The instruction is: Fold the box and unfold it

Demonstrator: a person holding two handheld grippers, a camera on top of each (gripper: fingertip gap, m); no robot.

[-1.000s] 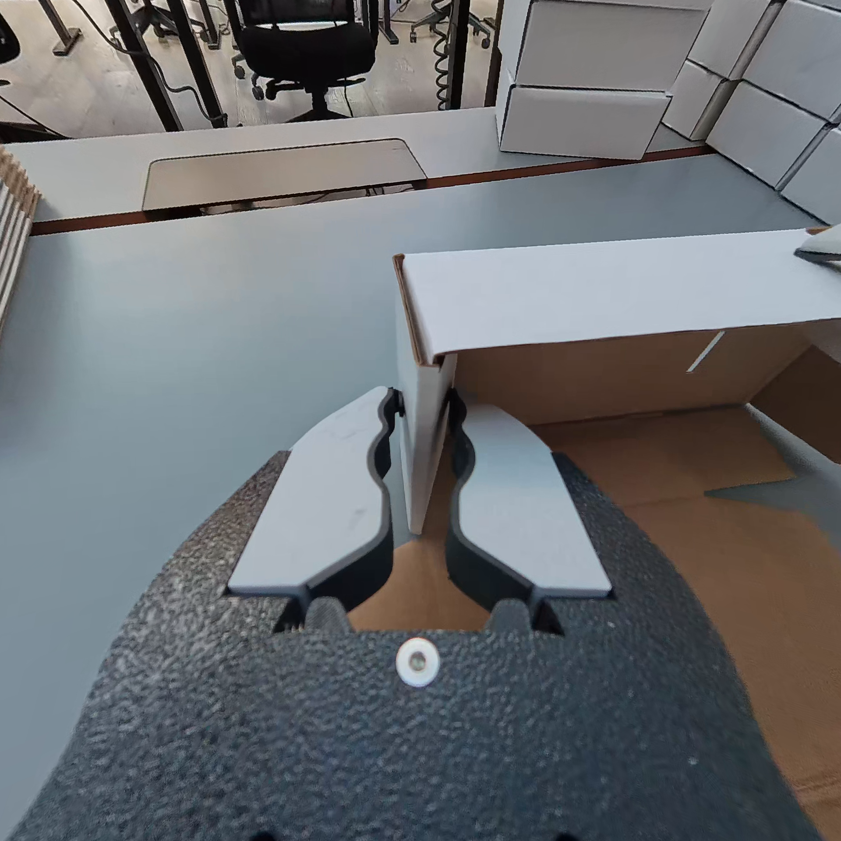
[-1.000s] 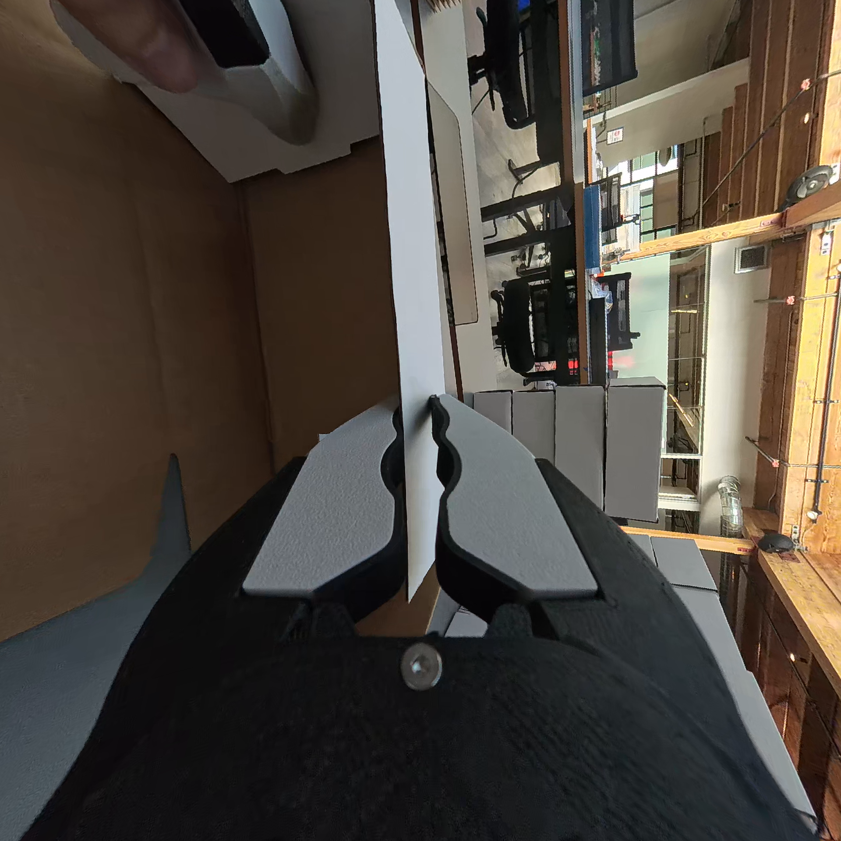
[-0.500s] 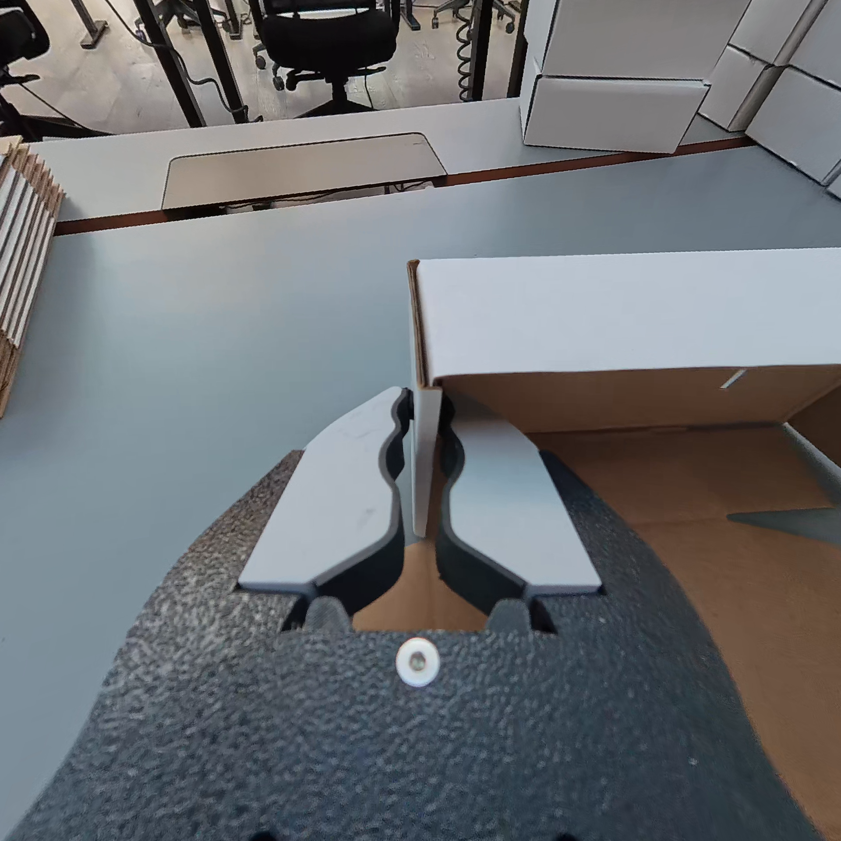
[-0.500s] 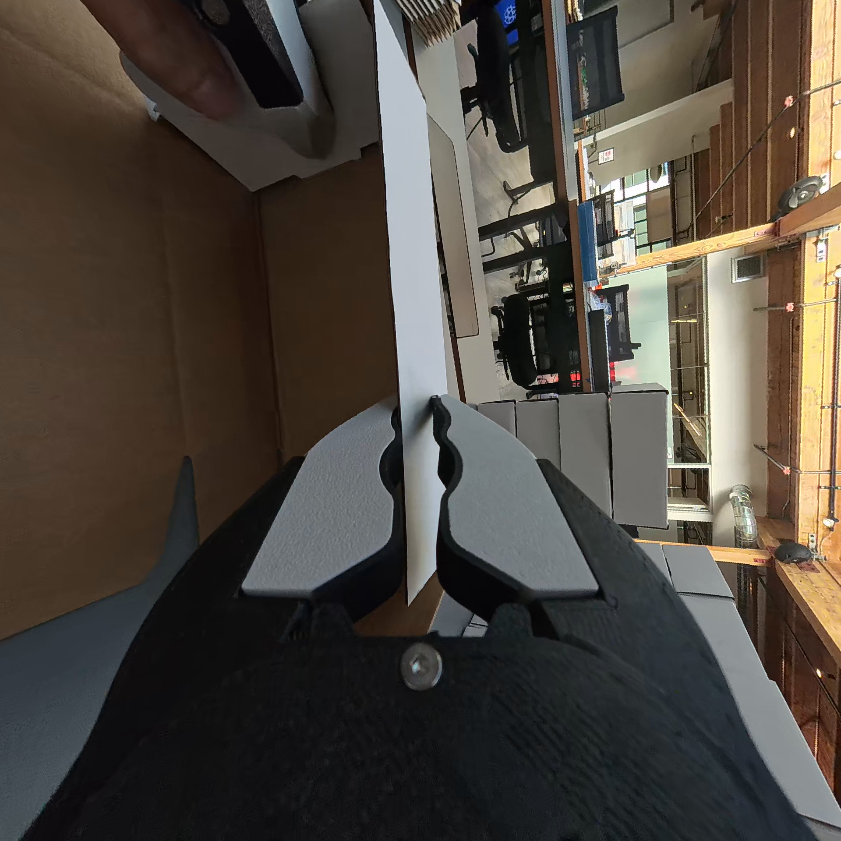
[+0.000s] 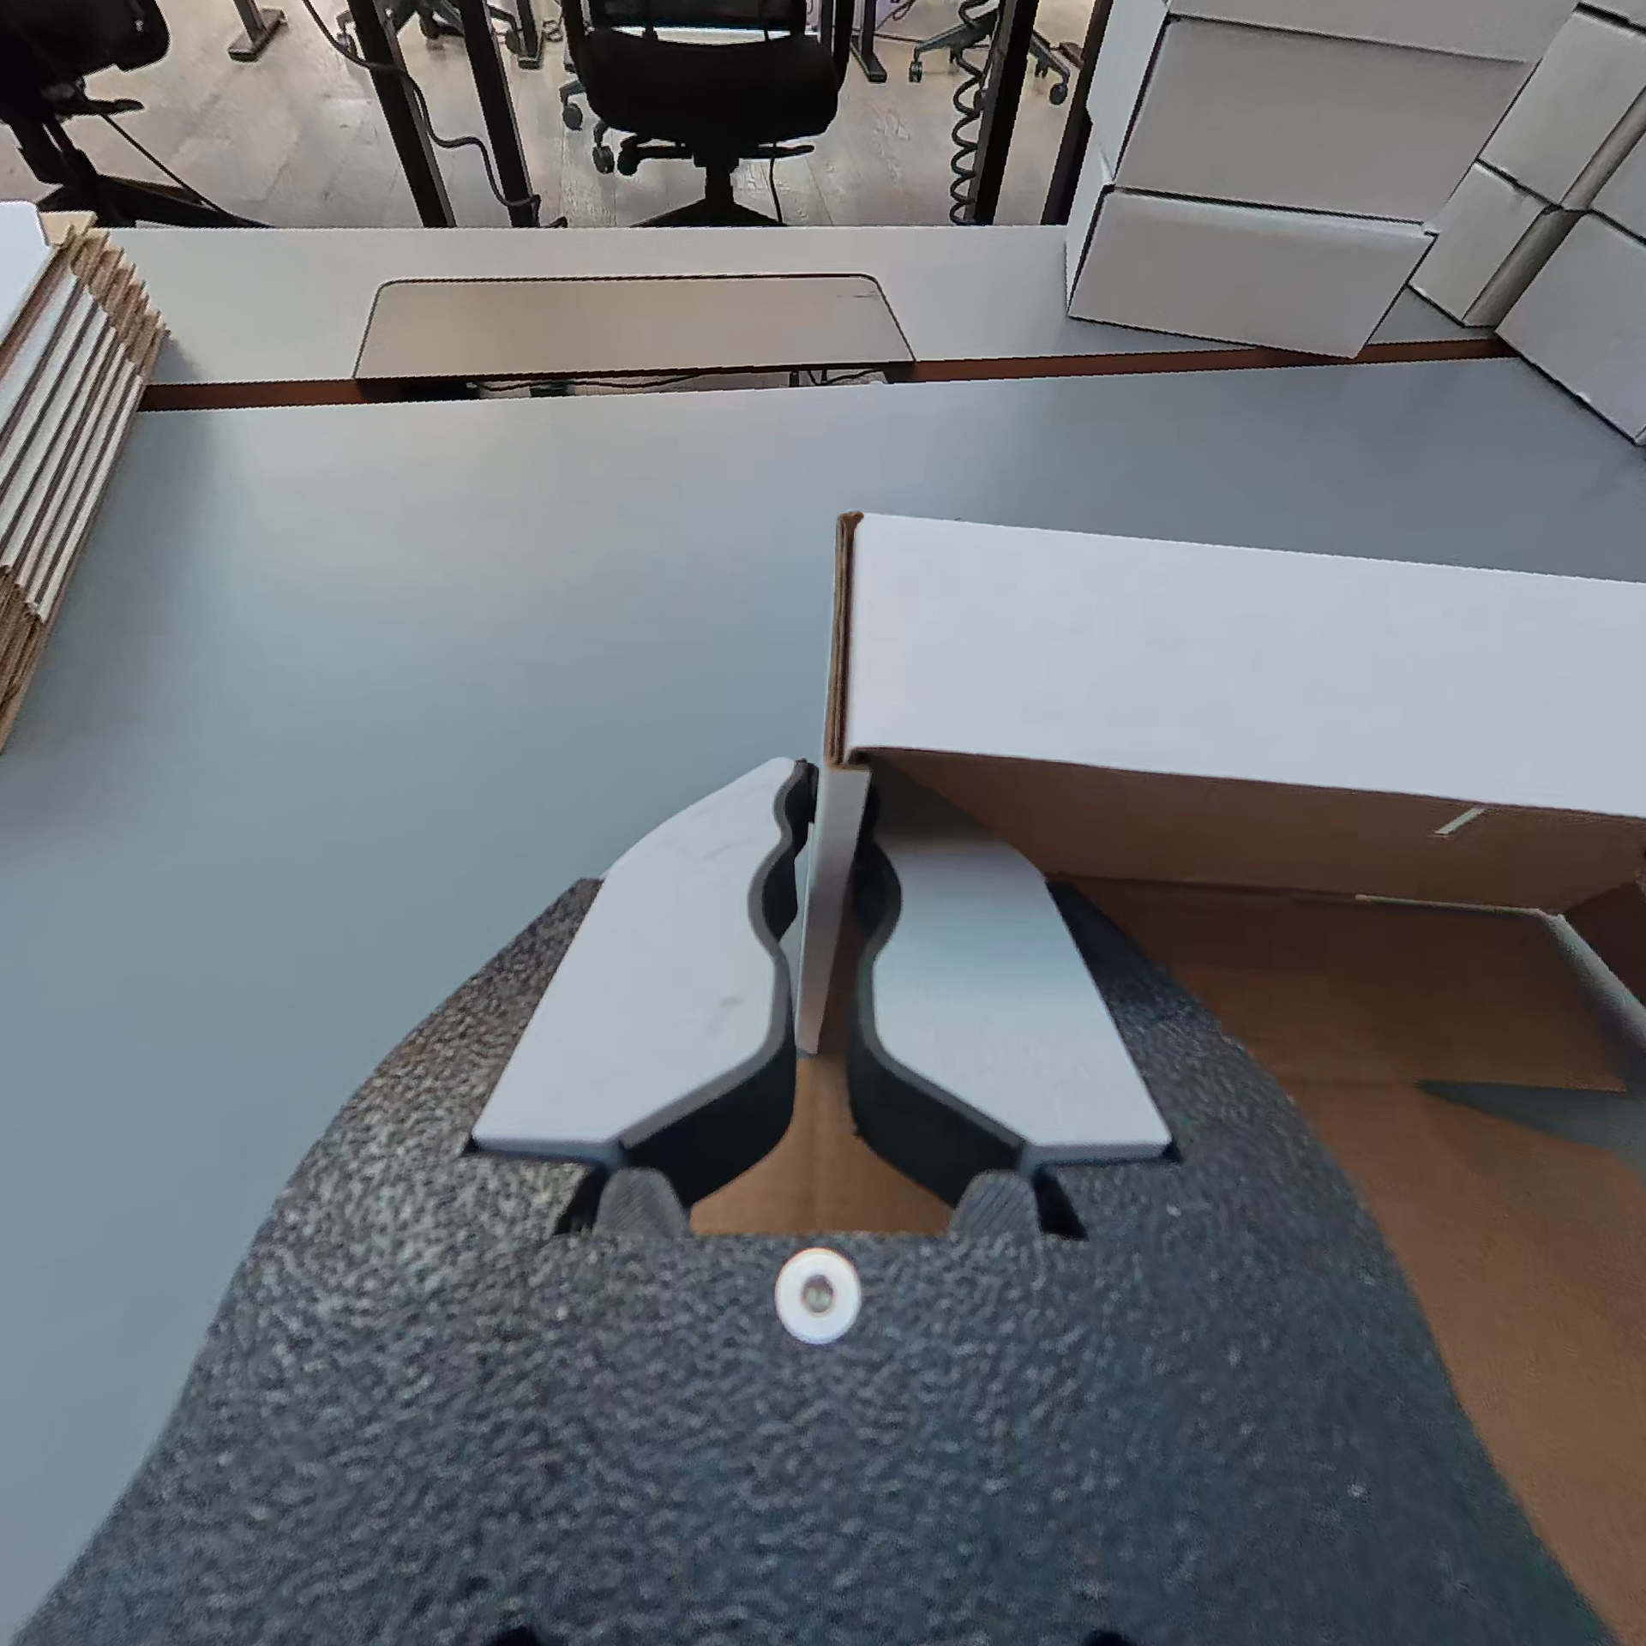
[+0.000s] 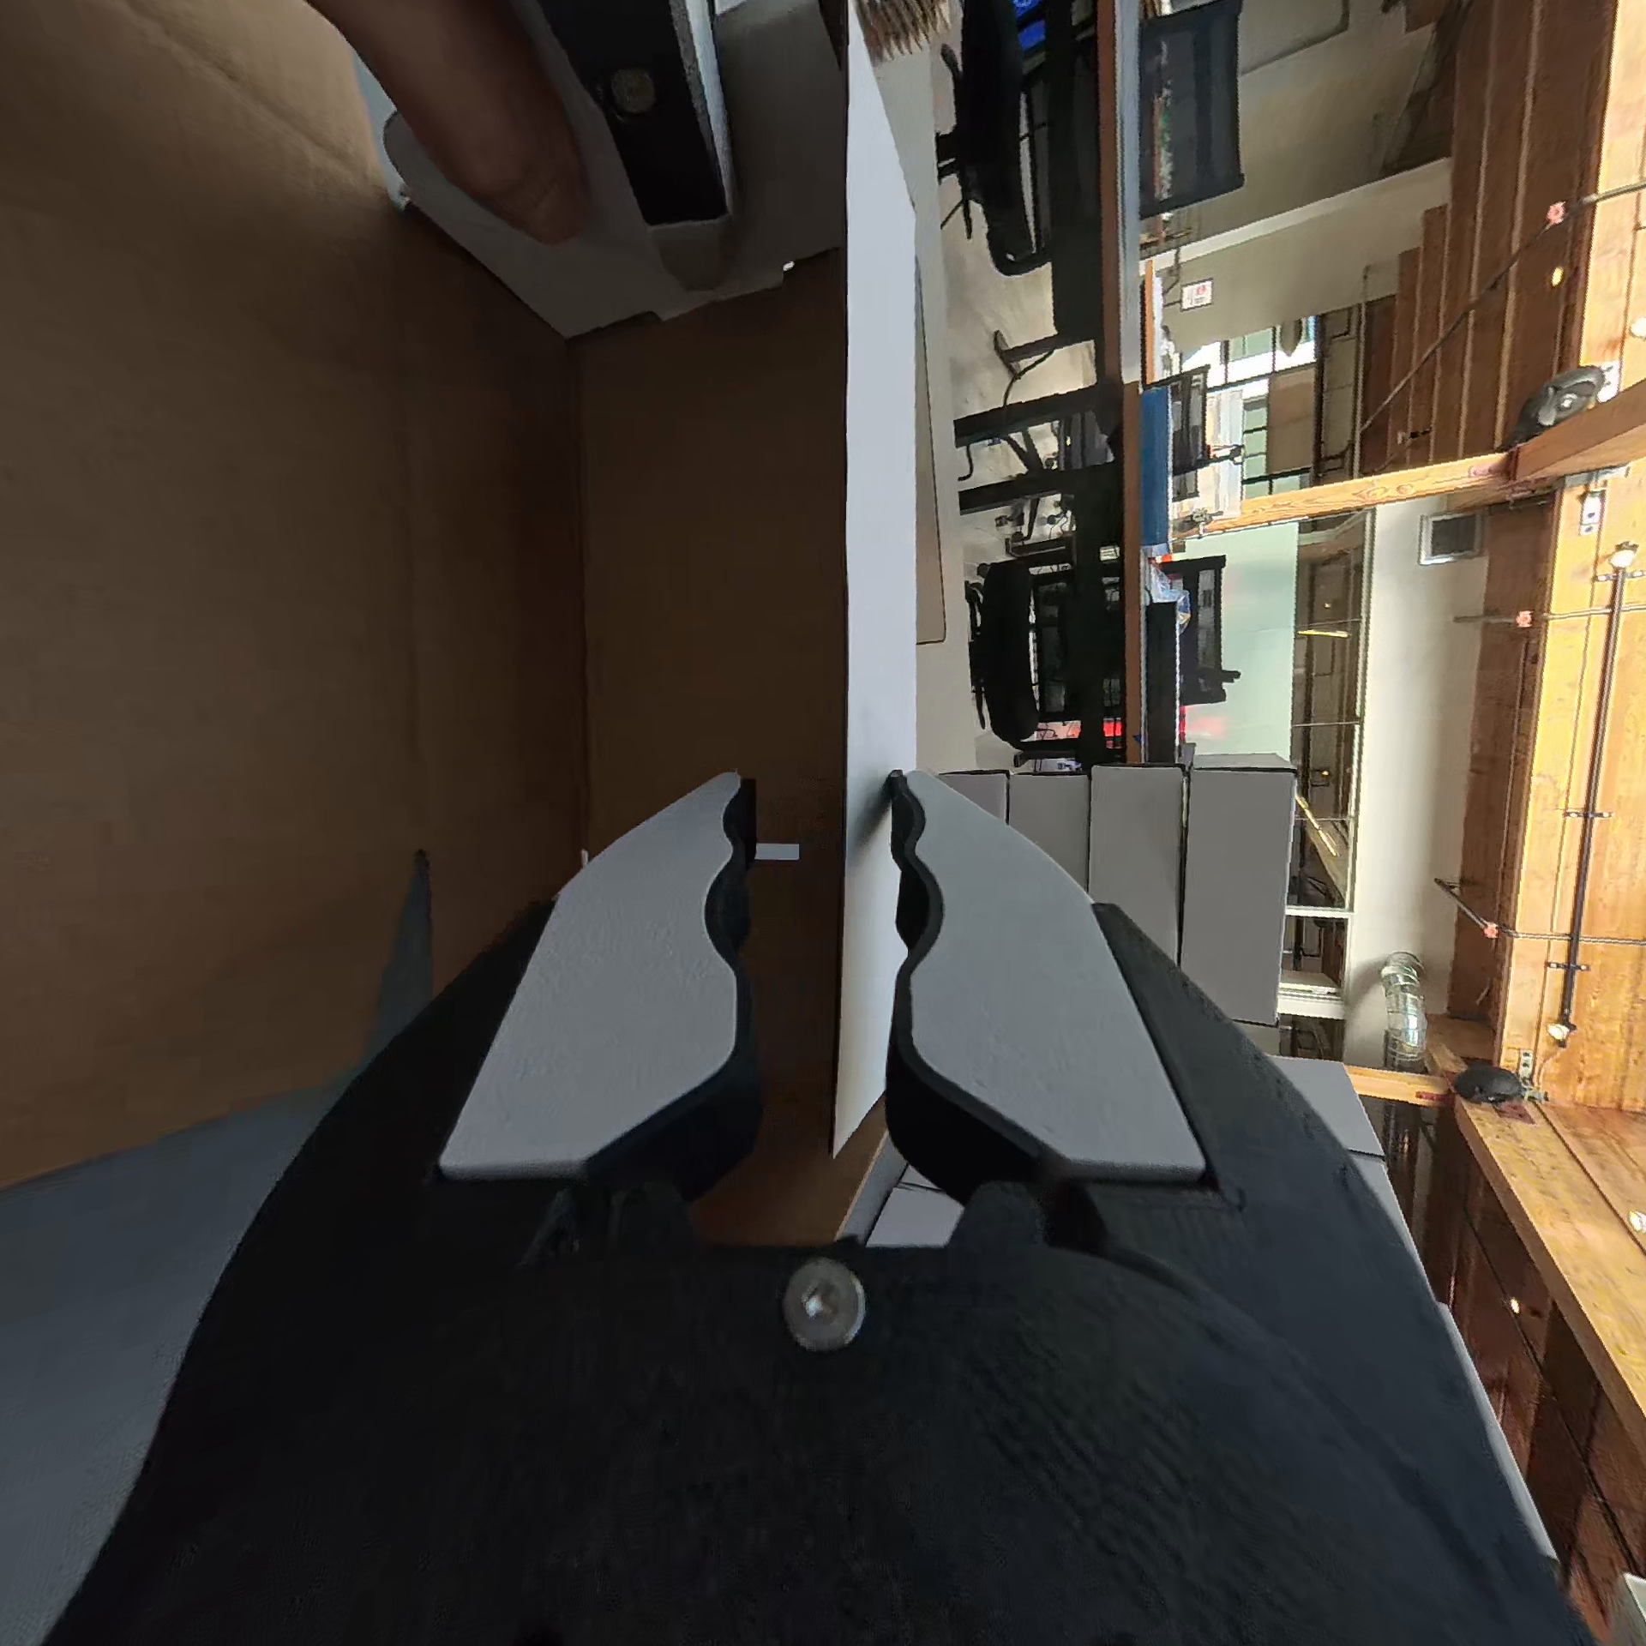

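Note:
A cardboard box (image 5: pixel 1202 659), white outside and brown inside, lies partly folded on the grey table (image 5: pixel 401 641). Its long back wall stands up with a white panel folded over it. My left gripper (image 5: pixel 833 793) is shut on the box's upright left end flap (image 5: pixel 833 900). In the right wrist view my right gripper (image 6: pixel 824 793) is open, and the white wall panel (image 6: pixel 877 534) stands between its fingers, touching the right finger (image 6: pixel 1006 980). The left gripper's body (image 6: pixel 659 116) and a person's finger (image 6: pixel 499 116) show at the top of that view.
Several folded white boxes (image 5: pixel 1265 178) are stacked at the back right. A pile of flat cardboard sheets (image 5: pixel 62 463) lies at the left edge. A second table with a flat sheet (image 5: pixel 632 325) stands behind, with office chairs (image 5: pixel 704 71) beyond.
My right gripper has opened and let go of the white wall panel, which still stands between its fingers. My left gripper keeps its hold on the end flap and the box has shifted slightly.

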